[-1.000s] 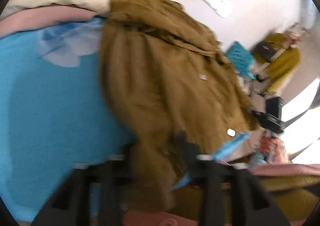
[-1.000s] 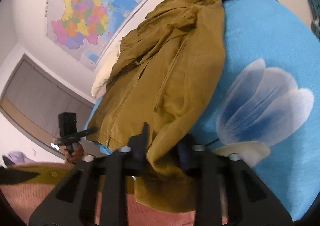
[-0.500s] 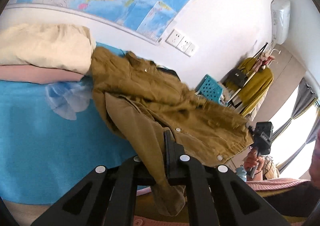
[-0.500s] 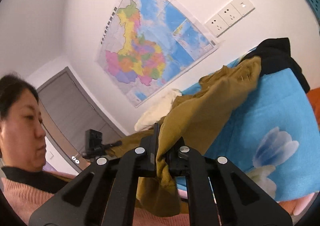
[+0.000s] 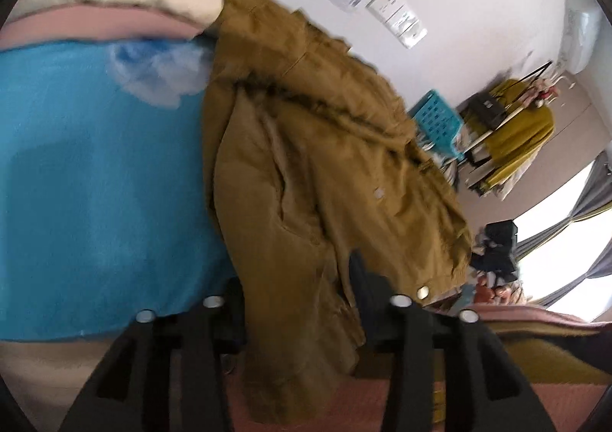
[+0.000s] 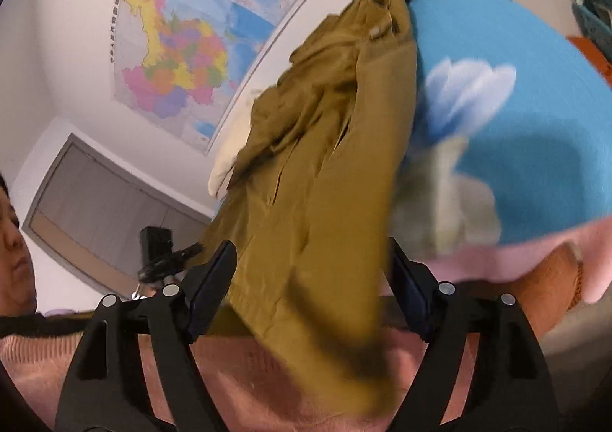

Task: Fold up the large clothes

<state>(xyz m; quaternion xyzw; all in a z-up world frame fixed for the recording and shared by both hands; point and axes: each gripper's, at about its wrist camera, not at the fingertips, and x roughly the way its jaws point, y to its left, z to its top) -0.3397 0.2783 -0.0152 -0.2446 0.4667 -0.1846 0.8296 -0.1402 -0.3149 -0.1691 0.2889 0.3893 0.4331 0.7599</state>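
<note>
the brown jacket [image 5: 325, 179] lies crumpled on the blue bed cover [image 5: 95, 183], its hem hanging off the near edge. both the left gripper [image 5: 302, 302] and the right gripper [image 6: 310, 279] have just been opening, and the cloth hangs loose between their spread jaws. to do this well, i think one should let the hem fall free, then flatten the jacket before the next fold.

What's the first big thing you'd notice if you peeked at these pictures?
A big mustard-brown jacket sprawls across a bright blue blanket printed with a pale flower, its near edge hanging between the jaws of both grippers. On the wall behind hangs a colourful map. The left gripper and the right gripper have just been opening, and the cloth lies loosely between their jaws.
</note>
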